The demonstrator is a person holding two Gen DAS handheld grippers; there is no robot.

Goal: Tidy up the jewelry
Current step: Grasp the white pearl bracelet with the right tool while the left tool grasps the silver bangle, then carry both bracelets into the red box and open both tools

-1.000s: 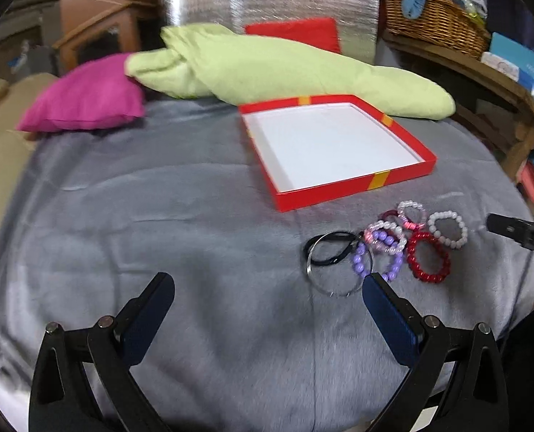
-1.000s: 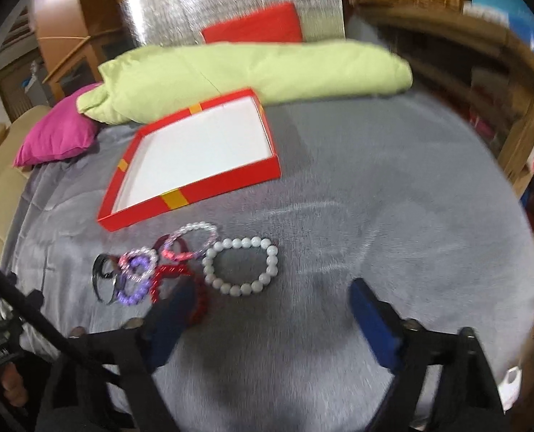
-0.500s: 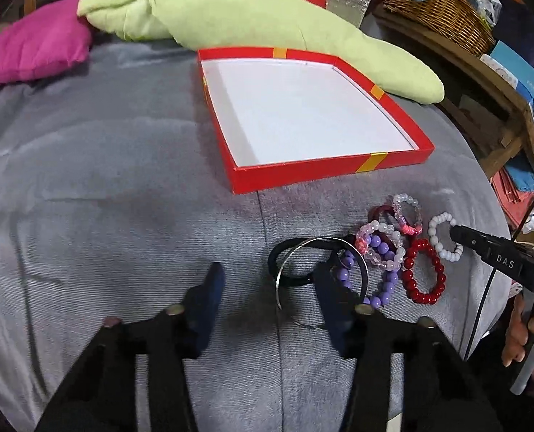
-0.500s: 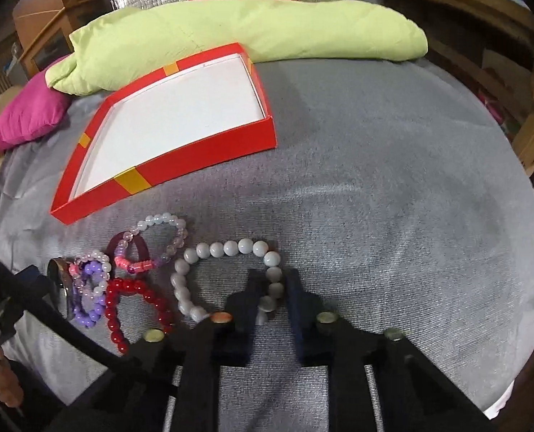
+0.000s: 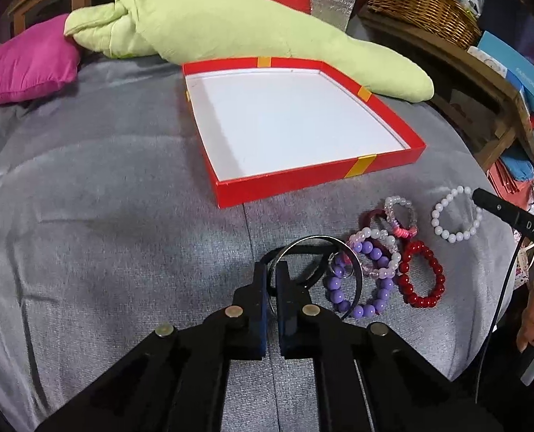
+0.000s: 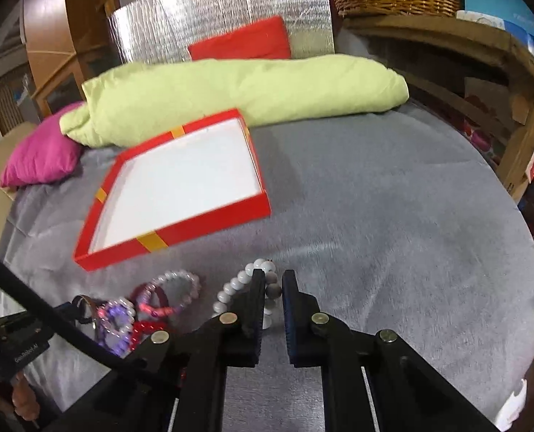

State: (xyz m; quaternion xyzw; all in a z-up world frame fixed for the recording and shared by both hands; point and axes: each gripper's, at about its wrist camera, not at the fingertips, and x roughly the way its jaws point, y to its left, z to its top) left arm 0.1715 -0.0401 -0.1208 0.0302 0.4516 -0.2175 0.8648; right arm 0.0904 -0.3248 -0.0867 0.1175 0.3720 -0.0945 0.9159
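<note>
Two claws are pointed steeply down at a grey cloth-covered surface. The left claw point(image 5: 273, 270) is closed narrowly on the rim of a thin silver bangle point(image 5: 353, 262), its jaws having just been closing. The right claw point(image 6: 270, 280) is clamped on a white bead bracelet point(image 6: 231, 289), beads being seen between its pads (that view is blurred). A purple bead bracelet point(image 5: 371, 298) and a glossy red bead bracelet point(image 5: 422, 273) are clustered just beside the bangle. Further back, a shallow red box point(image 5: 317, 178) with a smooth white floor is left well apart from the jewelry, with bare grey cloth point(image 5: 105, 234) open on its left. A soft green cushion point(image 5: 231, 25) is laid against the box's far edge.
</note>
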